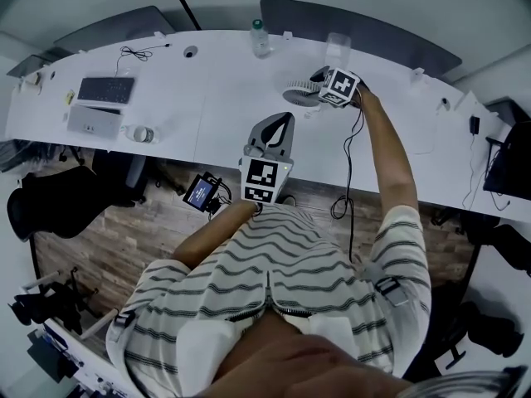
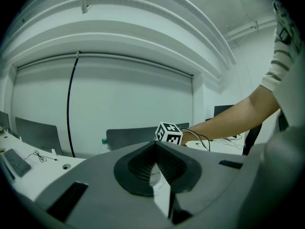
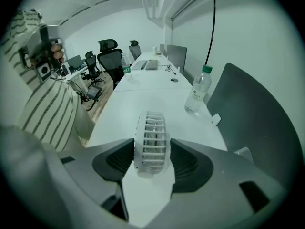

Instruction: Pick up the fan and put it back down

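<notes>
Fan: stood on the white table toward its far edge, right of the water bottle, between the right tool's jaws.
Right gripper: reached out far over the table and tilted down; its jaws were spread wide, with the pads just beside the fan's two faces and not clamping it.
Left gripper: hung at the near edge of the table, well apart from the fan, with its jaws closed together on nothing.
Keyboard: lay at the far left.
</notes>
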Available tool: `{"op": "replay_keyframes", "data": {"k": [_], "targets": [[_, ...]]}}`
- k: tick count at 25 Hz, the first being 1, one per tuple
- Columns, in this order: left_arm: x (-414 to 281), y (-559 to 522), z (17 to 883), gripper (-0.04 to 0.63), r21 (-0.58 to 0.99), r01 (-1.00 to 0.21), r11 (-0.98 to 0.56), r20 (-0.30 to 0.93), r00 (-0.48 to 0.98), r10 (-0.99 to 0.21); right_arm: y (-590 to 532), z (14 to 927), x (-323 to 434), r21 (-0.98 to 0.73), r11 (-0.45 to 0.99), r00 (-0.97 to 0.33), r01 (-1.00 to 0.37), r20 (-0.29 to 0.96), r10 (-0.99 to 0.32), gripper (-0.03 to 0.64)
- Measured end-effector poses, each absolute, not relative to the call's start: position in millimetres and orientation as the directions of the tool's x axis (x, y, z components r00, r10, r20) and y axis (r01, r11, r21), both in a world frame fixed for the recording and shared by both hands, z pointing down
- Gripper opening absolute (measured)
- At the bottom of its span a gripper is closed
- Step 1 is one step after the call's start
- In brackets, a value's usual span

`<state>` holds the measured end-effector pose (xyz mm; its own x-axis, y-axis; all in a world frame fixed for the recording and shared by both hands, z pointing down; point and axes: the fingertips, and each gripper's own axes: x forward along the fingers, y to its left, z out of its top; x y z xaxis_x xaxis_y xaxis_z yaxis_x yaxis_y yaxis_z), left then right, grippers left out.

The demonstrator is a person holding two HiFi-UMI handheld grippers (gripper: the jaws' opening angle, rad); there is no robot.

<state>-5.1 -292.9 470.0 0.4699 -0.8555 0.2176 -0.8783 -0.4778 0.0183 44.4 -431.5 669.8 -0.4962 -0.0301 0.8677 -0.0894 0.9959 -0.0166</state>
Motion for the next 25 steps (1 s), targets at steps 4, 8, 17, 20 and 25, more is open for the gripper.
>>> {"op": "replay_keyframes", "data": {"k": [4, 8, 17, 20, 25], "targets": [[-4, -296, 471, 0.008, 0.018, -0.878, -0.478, 0.216, 0.471, -0.855, -431, 671, 41, -0.048, 0.997, -0.501, -0.067, 0.865, 0.008, 0.222], [1, -296, 475, 0.008, 0.022, -0.874, -0.486, 0.225, 0.478, -0.849, -425, 688, 46, -0.059, 0.997, -0.456, -0.04, 0.89, 0.034, 0.222], [-5, -297, 480, 0.008, 0.029, -0.874, -0.485, 0.235, 0.478, -0.846, -430, 691, 37, -0.049, 0.996, -0.514, -0.078, 0.858, 0.002, 0.224], [-5, -297, 482, 0.008, 0.034, -0.872, -0.488, 0.241, 0.481, -0.843, -430, 691, 38, -0.043, 0.995, -0.534, -0.094, 0.846, -0.014, 0.224], [-4, -299, 481, 0.008, 0.041, -0.866, -0.498, 0.235, 0.493, -0.838, -428, 689, 37, -0.026, 0.991, -0.531, -0.134, 0.846, -0.049, 0.224]]}}
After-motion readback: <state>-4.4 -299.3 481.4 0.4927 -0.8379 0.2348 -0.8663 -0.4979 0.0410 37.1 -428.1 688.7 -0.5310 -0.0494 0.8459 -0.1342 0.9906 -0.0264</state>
